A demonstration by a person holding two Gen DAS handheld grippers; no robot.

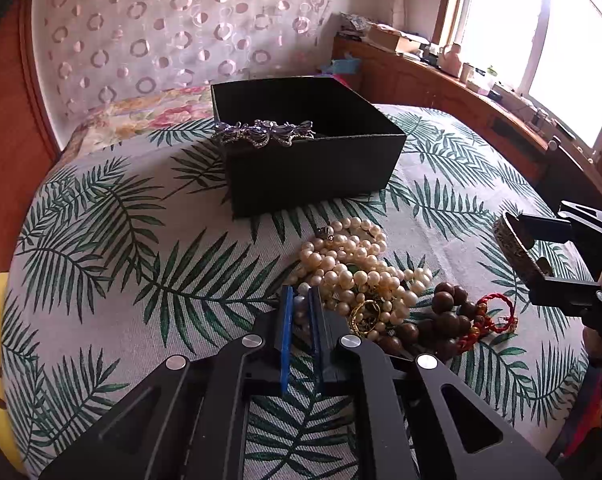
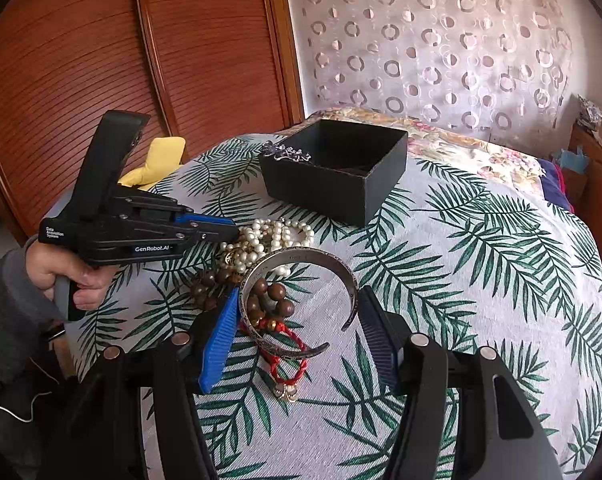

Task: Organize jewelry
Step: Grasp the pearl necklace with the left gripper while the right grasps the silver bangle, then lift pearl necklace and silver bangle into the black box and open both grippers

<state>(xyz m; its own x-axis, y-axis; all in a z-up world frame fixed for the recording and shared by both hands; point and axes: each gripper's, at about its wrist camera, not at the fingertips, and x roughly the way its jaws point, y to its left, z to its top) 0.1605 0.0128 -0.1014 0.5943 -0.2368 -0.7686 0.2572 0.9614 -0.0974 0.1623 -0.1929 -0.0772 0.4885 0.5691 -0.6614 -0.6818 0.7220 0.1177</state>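
Bed [image 1: 101,208]: leaf-print cover, window at 2 o'clock | your left tool [image 1: 301,300] pinches pearls [image 1: 353,264] | your right tool [image 2: 297,320] clamps bangle [image 2: 301,260] | box [image 1: 313,168] at 12 o'clock.

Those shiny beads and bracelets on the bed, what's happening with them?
A person is tidying jewelry with a claw tool in each hand. The left claw has pinched shut on a few beads at the edge of the tangled cream pearl necklace pile. The right claw holds a wide silver cuff bracelet between its blue pads, above the brown wooden bead bracelet and red cord bracelet. The open black cardboard box waits behind, with a sparkly purple stone piece draped over its rim.
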